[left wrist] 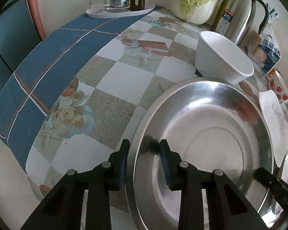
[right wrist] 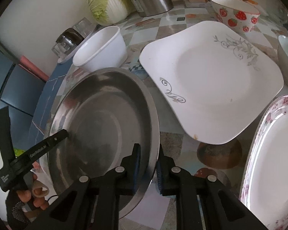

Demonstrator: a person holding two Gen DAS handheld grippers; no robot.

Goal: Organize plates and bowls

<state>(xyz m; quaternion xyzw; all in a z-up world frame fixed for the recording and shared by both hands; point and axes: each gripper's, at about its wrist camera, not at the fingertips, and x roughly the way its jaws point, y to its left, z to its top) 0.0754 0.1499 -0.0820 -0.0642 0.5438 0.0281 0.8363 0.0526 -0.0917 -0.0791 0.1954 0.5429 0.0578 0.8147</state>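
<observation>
While gripped at its rim, lower centre of both views, lay steel basin (left wrist: pixel 207 145) on desk (left wrist: pixel 109 88). Right tongs (right wrist: pixel 147 169) pinched rim tight; left tongs (left wrist: pixel 144 164) straddled it, narrowly parted. Judged stiff, light, slippery: best taken at rim.

The round pan (left wrist: pixel 211 134) is polished steel, glossy and mirror-like; the white bowl (left wrist: pixel 220 55) near the table's far edge looks smooth, semi-gloss plastic; the square plate (right wrist: pixel 211 80) is glazed ceramic; the tablecloth (left wrist: pixel 109 88) is printed, faintly shiny vinyl; the gripper pads (left wrist: pixel 165 164) are ribbed blue rubber.
</observation>
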